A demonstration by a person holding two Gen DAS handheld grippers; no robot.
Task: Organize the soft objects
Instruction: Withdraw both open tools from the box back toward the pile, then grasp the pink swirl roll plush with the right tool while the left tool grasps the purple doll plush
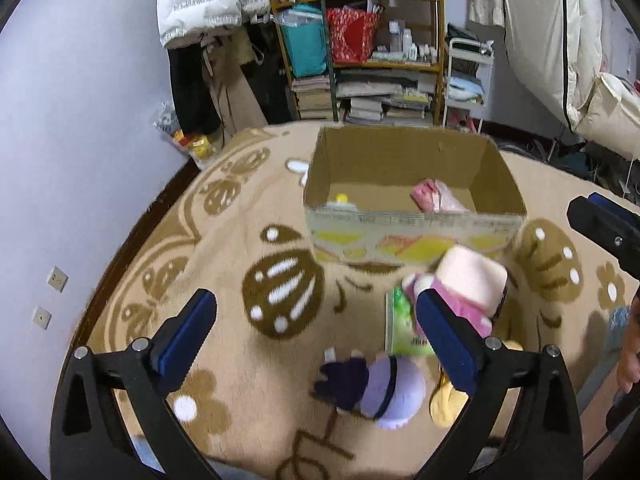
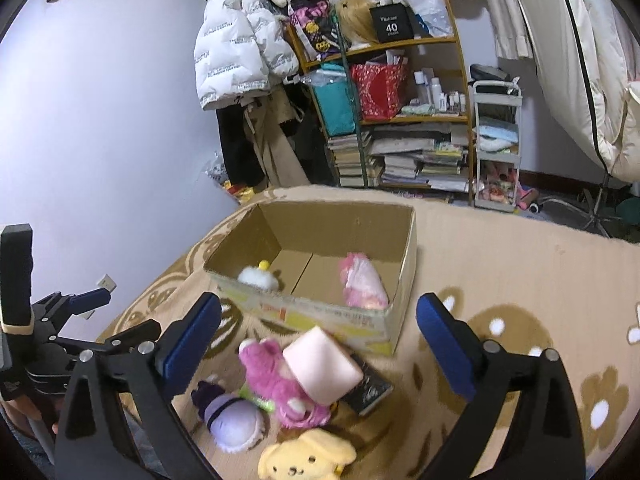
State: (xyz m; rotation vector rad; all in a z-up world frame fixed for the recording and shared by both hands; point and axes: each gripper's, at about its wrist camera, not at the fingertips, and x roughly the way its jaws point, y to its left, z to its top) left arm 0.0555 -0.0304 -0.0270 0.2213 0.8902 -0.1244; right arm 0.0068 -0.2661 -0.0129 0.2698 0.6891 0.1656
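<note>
An open cardboard box sits on the patterned blanket and holds a pink plush and a white-and-yellow plush. In front of it lies a heap: a pale pink sponge block, a magenta plush, a purple plush, a yellow dog plush and a green packet. My left gripper is open above the heap, nothing between its fingers. My right gripper is open too, empty, over the same heap.
A beige blanket with brown butterflies covers the surface. A dark flat box lies under the sponge. Behind stand a crowded shelf of books and bags, hanging coats, a small cart and a lilac wall on the left.
</note>
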